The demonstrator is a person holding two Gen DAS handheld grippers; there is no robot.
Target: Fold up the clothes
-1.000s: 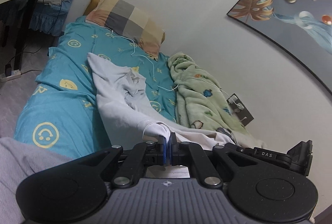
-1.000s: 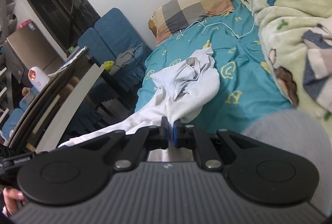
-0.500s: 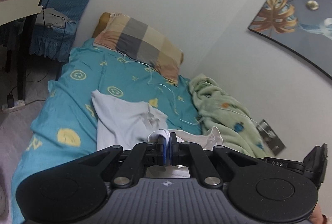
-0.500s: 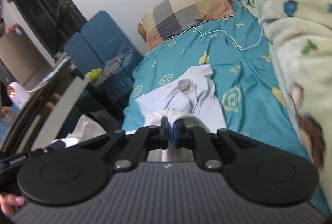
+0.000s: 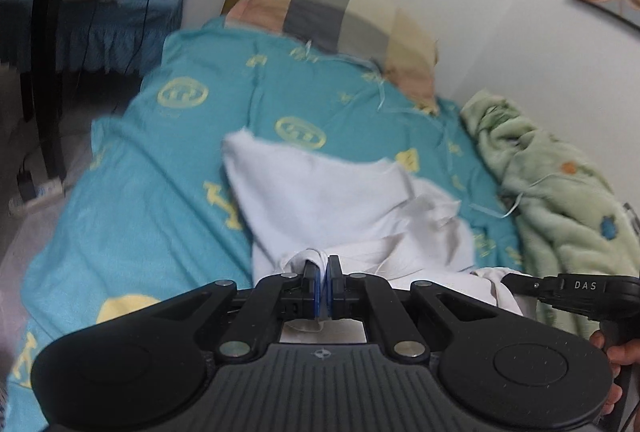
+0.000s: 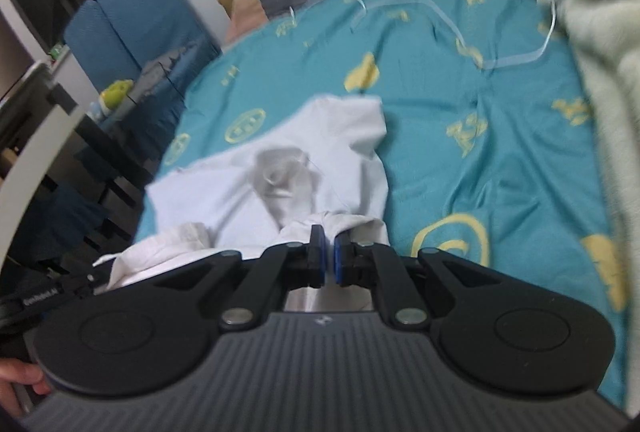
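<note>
A white shirt [image 5: 320, 192] lies on the teal bedsheet [image 5: 168, 192], its far part spread flat toward the pillow. It also shows in the right wrist view [image 6: 280, 172] with a grey print on it. My left gripper [image 5: 324, 272] is shut on a bunched edge of the shirt. My right gripper [image 6: 325, 260] holds another bunched edge, its jaws slightly parted with cloth at the tips. The other gripper's black body [image 5: 576, 288] shows at the right of the left wrist view.
A checked pillow [image 5: 340, 8] lies at the head of the bed. A green fleece blanket [image 5: 560, 192] is heaped along the wall side. A white cable [image 6: 440, 12] runs over the sheet. A blue chair [image 6: 132, 20] and a dark table [image 5: 44, 32] stand beside the bed.
Both grippers have moved forward toward the pillow with the shirt's near edge, so the shirt now lies shorter and doubled over. The right jaws have parted a little.
</note>
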